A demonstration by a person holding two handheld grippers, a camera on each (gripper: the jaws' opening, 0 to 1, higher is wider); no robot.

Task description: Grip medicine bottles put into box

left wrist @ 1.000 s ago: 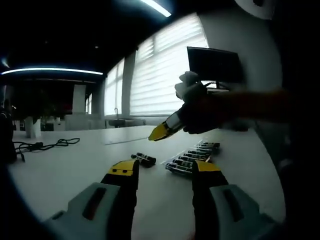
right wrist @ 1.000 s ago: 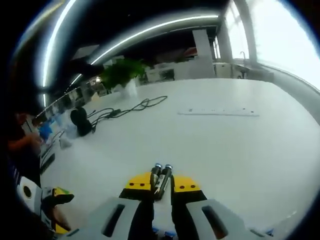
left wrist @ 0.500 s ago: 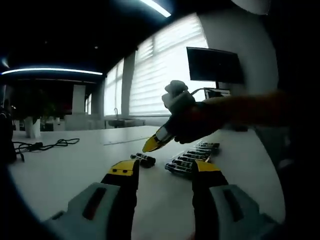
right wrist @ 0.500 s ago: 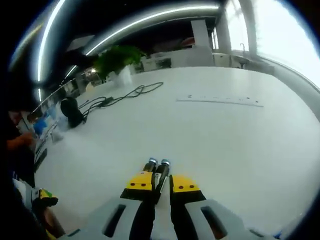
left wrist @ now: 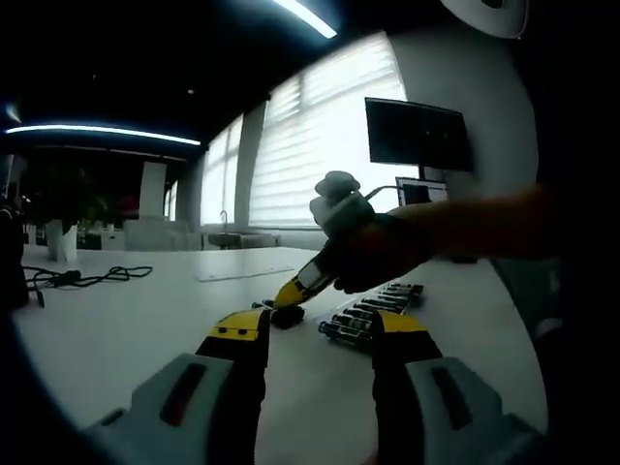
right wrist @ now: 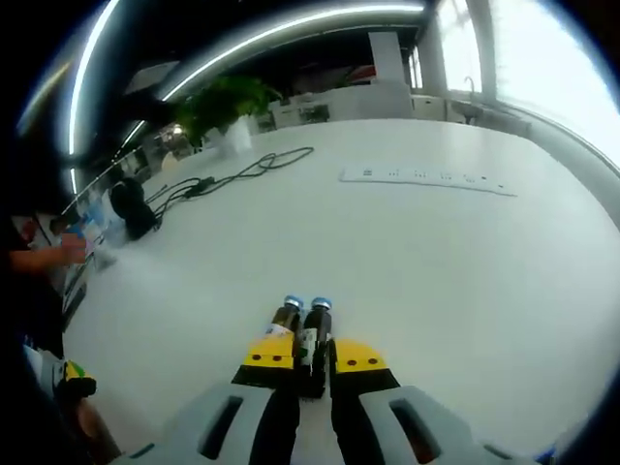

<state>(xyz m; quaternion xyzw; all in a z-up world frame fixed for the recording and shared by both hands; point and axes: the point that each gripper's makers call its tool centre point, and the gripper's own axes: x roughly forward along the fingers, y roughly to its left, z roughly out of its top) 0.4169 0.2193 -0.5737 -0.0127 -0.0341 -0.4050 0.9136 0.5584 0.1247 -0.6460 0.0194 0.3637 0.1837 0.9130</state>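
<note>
Two small dark medicine bottles (right wrist: 300, 325) with blue caps lie side by side on the white table (right wrist: 436, 262). My right gripper (right wrist: 313, 354) is down at them, its jaws a narrow gap apart. The right-hand bottle reaches into that gap, and I cannot tell whether the jaws press on it. In the left gripper view, a dark-sleeved hand holds this right gripper (left wrist: 288, 292), its yellow tip on the same pair of bottles (left wrist: 283, 314). A row of several more bottles (left wrist: 370, 310) lies just right of them. My left gripper (left wrist: 320, 327) hovers open and holds nothing.
A white power strip (right wrist: 426, 180) and a black cable (right wrist: 237, 174) lie farther across the table, with a potted plant (right wrist: 228, 102) behind. A person's hand (right wrist: 53, 254) shows at the left edge. A dark monitor (left wrist: 418, 134) stands by the blinds.
The right gripper has come down from above the table to the pair of bottles, and its jaw gap looks unchanged. The left gripper has stayed open and nearly still.
</note>
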